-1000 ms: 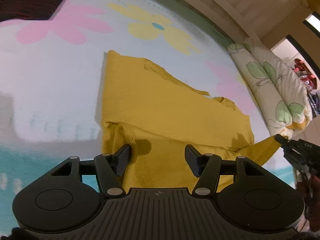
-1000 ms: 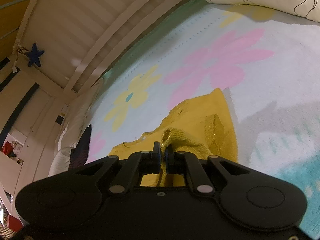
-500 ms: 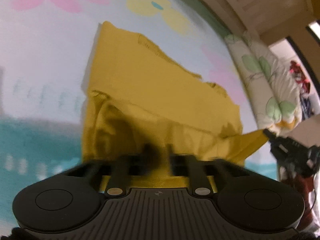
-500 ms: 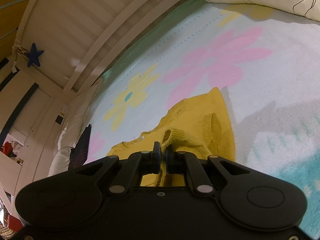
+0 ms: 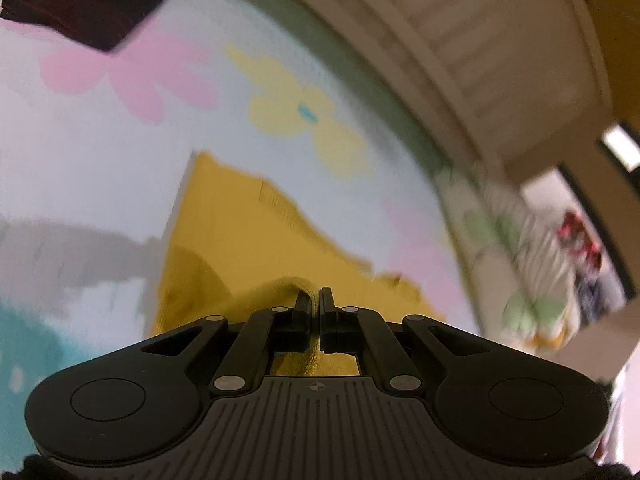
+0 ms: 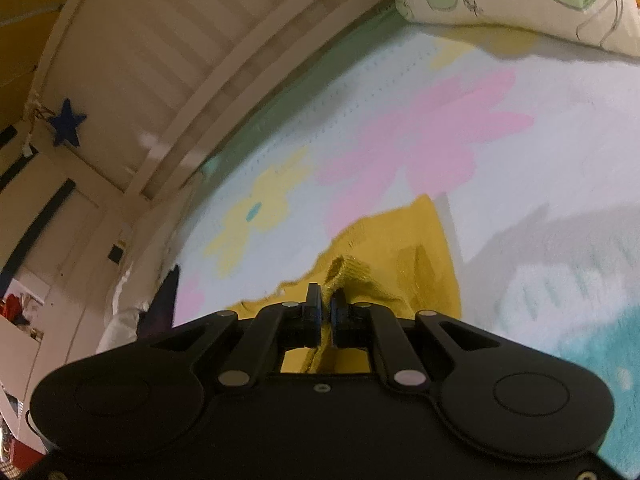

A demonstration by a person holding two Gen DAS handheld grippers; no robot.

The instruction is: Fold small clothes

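Note:
A yellow knit garment (image 5: pixel 248 240) lies on a flower-print blanket (image 5: pixel 100 168); it also shows in the right wrist view (image 6: pixel 400 248). My left gripper (image 5: pixel 315 300) is shut on a bunched near edge of the garment and lifts a fold of it. My right gripper (image 6: pixel 326 300) is shut on another bunched part of the garment's near edge. The cloth under both grippers is hidden by their bodies.
A dark folded garment (image 5: pixel 88 4) lies at the far left of the blanket. A leaf-print quilt (image 6: pixel 520 0) is rolled at the right side. A slatted wooden bed rail (image 6: pixel 200 60) runs along the far edge.
My left gripper went from open over the garment to shut on its near edge and has risen with it. My right gripper stayed shut on the garment and lifted slightly.

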